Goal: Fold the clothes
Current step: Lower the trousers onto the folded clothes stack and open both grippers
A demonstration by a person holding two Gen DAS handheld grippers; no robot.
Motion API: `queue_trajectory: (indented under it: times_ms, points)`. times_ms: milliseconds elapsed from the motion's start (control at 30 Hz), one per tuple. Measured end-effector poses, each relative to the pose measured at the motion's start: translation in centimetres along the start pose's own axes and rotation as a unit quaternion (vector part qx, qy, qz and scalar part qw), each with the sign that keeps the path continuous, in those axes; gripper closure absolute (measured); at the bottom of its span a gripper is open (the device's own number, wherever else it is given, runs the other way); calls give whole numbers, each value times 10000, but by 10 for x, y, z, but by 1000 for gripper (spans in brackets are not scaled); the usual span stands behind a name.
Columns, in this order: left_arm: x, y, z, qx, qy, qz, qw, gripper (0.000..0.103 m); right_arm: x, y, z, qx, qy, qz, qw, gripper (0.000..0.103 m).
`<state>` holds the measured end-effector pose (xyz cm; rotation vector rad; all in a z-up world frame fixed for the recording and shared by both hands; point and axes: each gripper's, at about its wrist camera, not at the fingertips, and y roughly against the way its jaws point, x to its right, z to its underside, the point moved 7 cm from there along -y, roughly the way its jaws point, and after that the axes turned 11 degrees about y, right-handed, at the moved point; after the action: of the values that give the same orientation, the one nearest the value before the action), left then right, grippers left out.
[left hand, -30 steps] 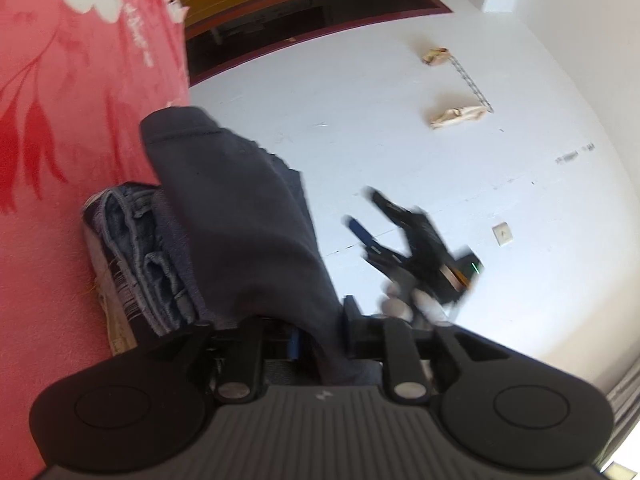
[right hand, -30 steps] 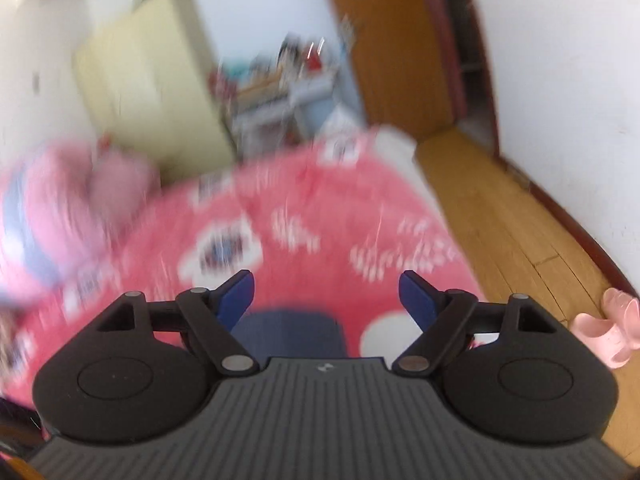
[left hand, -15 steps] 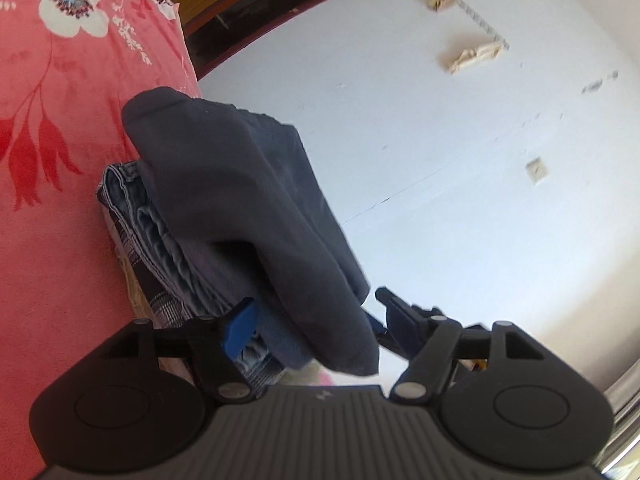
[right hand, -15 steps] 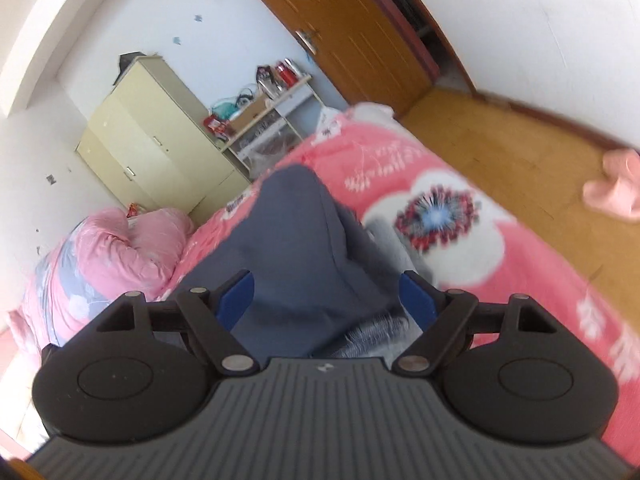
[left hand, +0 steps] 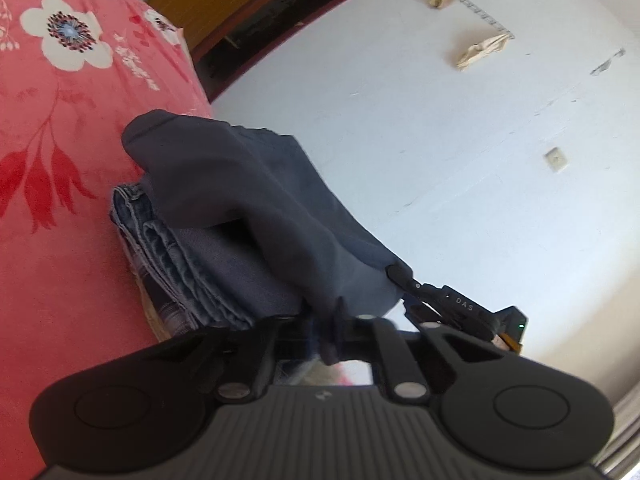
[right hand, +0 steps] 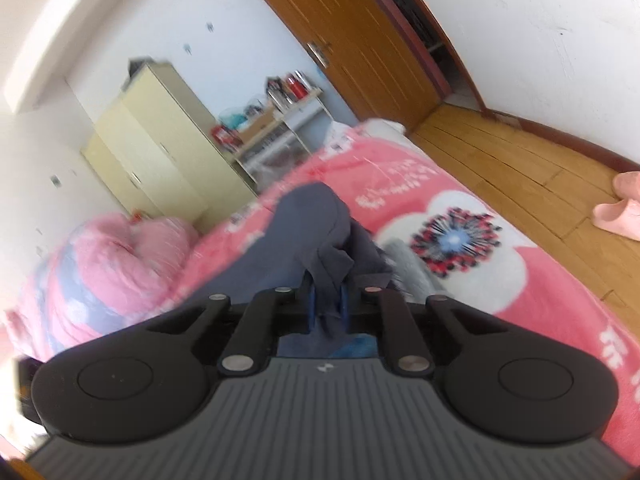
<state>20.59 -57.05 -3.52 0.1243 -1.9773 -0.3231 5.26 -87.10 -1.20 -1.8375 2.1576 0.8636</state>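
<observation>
A dark navy garment (left hand: pixel 256 200) lies draped over a stack of folded clothes, with blue jeans (left hand: pixel 172 256) under it, on a pink floral bedspread (left hand: pixel 60 128). My left gripper (left hand: pixel 324 320) is shut on the near edge of the navy garment. My right gripper (right hand: pixel 326 304) is shut on another edge of the same garment (right hand: pixel 296 240); it also shows in the left wrist view (left hand: pixel 400 276), at the garment's right corner.
A white wall (left hand: pixel 460 140) with hooks and a socket is behind the stack. In the right wrist view there are a pink duvet (right hand: pixel 100 264), a yellow cabinet (right hand: pixel 160 148), a cluttered shelf (right hand: pixel 276 120), a wooden door (right hand: pixel 360 40), wooden floor and pink slippers (right hand: pixel 620 204).
Both grippers were open half a second ago and have closed on the navy garment's edges. The right gripper moved in to the garment's corner.
</observation>
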Motion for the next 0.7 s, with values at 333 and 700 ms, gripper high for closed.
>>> queue_trajectory:
  times_ms: [333,700]
  points:
    - [-16,0,15,-202,-365,-293,9987,91,48,18,35,-148,-689,804,9943,65]
    - [-24,-2,23,-103,-405,-251,9988,79,-61,-56,-1,-237,1757,276,9838,67]
